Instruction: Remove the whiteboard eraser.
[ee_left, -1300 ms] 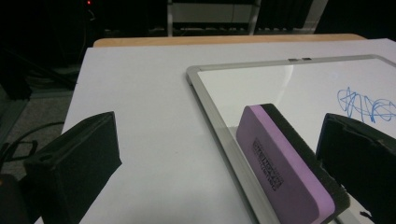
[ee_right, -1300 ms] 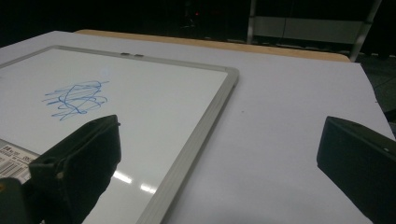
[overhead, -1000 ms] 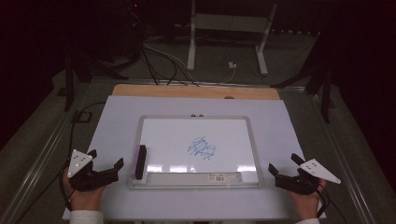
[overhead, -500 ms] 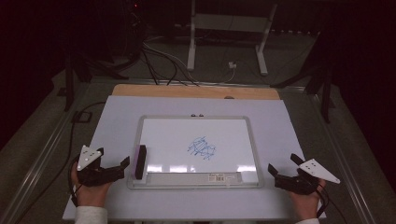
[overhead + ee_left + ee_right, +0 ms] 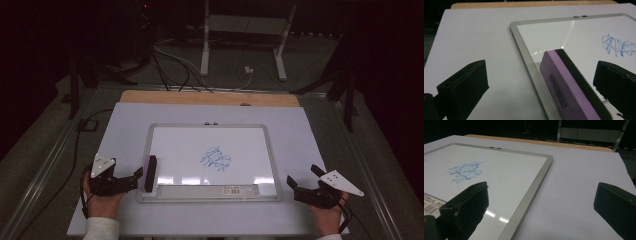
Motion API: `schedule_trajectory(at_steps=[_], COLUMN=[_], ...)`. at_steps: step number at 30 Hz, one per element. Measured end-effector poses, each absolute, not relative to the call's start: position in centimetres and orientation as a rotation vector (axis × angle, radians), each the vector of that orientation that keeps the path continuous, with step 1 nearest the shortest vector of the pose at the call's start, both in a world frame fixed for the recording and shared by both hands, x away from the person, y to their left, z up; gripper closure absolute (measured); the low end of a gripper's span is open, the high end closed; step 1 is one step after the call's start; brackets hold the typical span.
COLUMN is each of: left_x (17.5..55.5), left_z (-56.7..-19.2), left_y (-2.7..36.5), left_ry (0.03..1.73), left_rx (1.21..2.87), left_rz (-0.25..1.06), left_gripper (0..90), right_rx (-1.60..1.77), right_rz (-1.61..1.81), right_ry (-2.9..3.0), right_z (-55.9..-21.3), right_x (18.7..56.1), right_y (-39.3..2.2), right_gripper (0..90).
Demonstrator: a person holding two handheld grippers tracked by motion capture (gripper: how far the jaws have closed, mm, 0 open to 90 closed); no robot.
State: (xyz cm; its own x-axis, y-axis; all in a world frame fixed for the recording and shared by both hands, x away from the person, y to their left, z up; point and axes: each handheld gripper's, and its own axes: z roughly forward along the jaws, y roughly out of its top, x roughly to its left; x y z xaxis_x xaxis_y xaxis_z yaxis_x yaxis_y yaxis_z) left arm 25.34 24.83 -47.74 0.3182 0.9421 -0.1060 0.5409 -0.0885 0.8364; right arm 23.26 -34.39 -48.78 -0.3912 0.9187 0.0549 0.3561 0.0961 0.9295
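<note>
Purple foam eraser with black felt [image 5: 569, 87] is lying along the left inner edge of the silver-framed whiteboard [image 5: 212, 197], beside a blue scribble [image 5: 216, 159]. Left black gripper [image 5: 134, 176] is straddling it, jaws spread wide, nothing gripped. Right black gripper [image 5: 295, 184] is resting gaping and empty off the board's right side.

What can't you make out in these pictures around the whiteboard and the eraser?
- Purple block eraser with black felt: near end cut off by the left gripper view's bottom edge.
- Barcode label on the silver-framed whiteboard: print too small in the high view.
- Black-jawed left gripper: contact with the eraser unclear.
</note>
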Motion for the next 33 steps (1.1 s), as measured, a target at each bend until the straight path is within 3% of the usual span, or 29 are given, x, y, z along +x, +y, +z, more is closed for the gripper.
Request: schedule_trajectory(at_steps=[18,33], left_x=[25.6,25.4], left_z=[-48.7,-49.0], left_y=[24.6,24.0], left_ry=[1.389,1.377], left_rx=[1.807,1.818], left_rz=[0.519,0.453], left_gripper=[5.0,16.3], right_rx=[1.247,1.25], right_rz=[1.283,1.279], right_ry=[1.816,1.824], right_z=[-48.8,-48.9], right_x=[23.3,23.4], right_y=[-34.4,-34.2], right_gripper=[0.2,0.2])
